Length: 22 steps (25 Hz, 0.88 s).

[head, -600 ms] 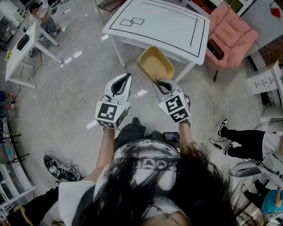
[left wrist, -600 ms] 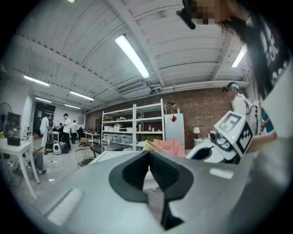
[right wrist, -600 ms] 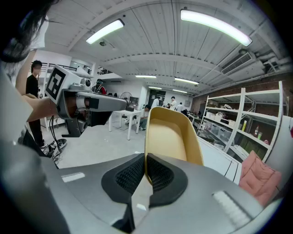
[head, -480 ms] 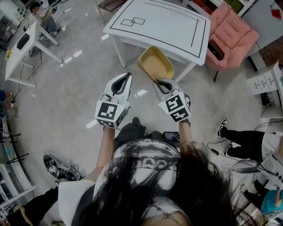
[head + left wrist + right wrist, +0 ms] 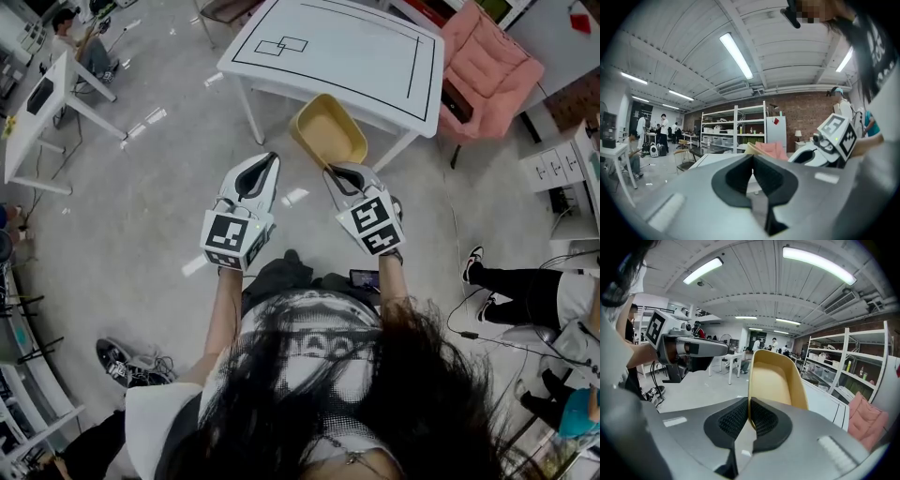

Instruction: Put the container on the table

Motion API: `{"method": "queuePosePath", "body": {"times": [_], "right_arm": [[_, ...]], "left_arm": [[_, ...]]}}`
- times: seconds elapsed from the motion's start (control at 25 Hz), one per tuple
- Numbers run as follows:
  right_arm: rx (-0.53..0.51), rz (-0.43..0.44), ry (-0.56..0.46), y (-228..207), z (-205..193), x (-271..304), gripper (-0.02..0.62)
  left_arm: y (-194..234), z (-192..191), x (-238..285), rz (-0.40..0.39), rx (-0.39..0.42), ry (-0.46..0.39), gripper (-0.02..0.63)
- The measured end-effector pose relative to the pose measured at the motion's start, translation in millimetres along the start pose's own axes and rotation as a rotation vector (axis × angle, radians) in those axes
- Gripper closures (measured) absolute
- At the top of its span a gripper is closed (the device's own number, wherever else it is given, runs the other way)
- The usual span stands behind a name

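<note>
- Right claw (image 5: 330, 171) is clamped on the near rim of the yellow container (image 5: 330, 131); in the right gripper view its ribbed pads (image 5: 761, 417) pinch the thin wall between them.
- Held this way, the container (image 5: 777, 378) hangs in the air, tipped up on edge, with its hollow side showing and nothing visible inside.
- From the head view, the container sits just at the near edge of the white desk (image 5: 375, 56), over the grey floor (image 5: 141, 197), and is not resting on the desk top.
- Left claw (image 5: 272, 157) is closed with nothing in it; the left gripper view shows its jaw tips (image 5: 753, 159) meeting.
- Both claws are side by side in front of the person, the left one apart from the container.
- A pink armchair (image 5: 487, 70) stands just beyond the desk's right end.
</note>
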State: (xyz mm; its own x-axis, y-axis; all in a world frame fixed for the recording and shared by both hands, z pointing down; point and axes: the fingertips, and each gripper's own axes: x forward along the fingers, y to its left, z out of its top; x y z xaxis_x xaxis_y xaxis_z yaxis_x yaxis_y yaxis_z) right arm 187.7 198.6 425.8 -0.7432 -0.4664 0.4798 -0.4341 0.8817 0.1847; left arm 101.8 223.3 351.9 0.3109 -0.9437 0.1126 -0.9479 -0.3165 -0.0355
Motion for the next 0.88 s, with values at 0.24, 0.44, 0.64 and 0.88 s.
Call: {"method": "queuePosePath", "body": {"times": [0.24,0.44,0.64,0.88], "right_arm": [[0.025,-0.027,0.002,11,9,23,0.575],[0.008,-0.028,0.031,15,14,41,0.575],[-0.002,-0.013,0.063,14,17,60,0.575],[-0.012,0.025,0.081,6,22,96,0.575]], "left_arm": [[24,-6,-7,-0.043,0.014,0.004,0.606],[41,-15,-8,-0.059,-0.004,0.011,0.606],[57,-24,-2,-0.062,-0.031,0.02,0.606],[85,-34,14,-0.045,-0.054,0.037,0.606]]}}
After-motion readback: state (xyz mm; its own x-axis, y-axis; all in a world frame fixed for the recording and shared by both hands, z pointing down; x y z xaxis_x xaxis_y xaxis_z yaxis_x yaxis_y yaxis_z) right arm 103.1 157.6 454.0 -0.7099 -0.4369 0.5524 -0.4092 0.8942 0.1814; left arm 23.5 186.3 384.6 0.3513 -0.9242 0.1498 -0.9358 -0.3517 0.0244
